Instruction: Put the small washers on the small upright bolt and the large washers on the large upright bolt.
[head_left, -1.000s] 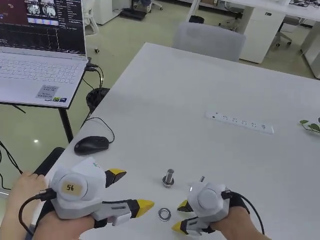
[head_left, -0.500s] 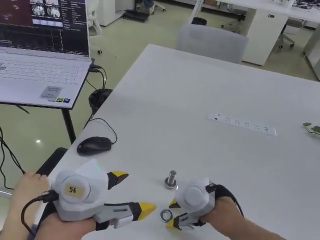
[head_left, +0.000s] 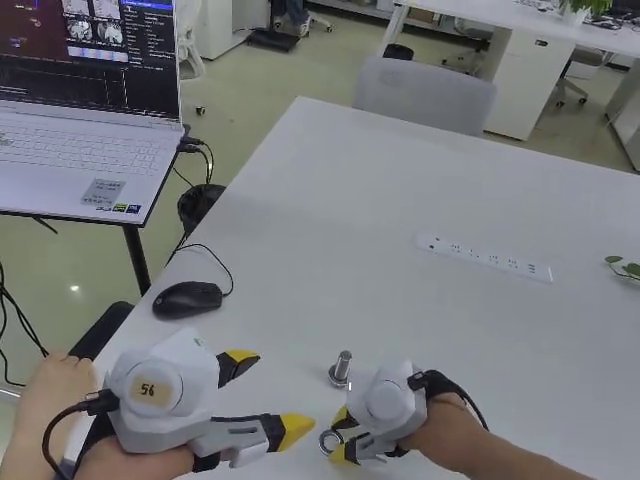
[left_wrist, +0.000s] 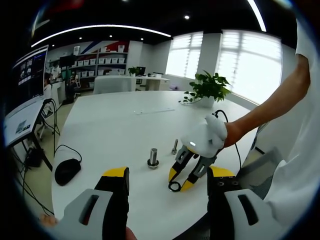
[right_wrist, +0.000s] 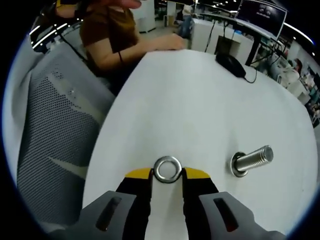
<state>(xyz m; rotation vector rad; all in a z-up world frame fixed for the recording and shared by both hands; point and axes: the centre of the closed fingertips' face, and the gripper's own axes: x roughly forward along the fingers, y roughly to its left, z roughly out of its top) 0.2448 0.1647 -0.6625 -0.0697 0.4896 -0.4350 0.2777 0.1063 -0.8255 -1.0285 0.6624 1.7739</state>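
R claw (right_wrist: 167, 175) pinches washer (right_wrist: 167, 160), low on table (right_wrist: 190, 100), near big bolt (right_wrist: 251, 159). L claw (head_left: 268, 393) wide, idle. Prob. a large one: lift, keep level, centre hole over bolt tip, then let go.

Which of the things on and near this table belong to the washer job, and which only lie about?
For the job: washer between the right gripper's jaws, large bolt, small bolt, open left gripper.
Lying about: mouse, power strip, laptop, chair, plant.
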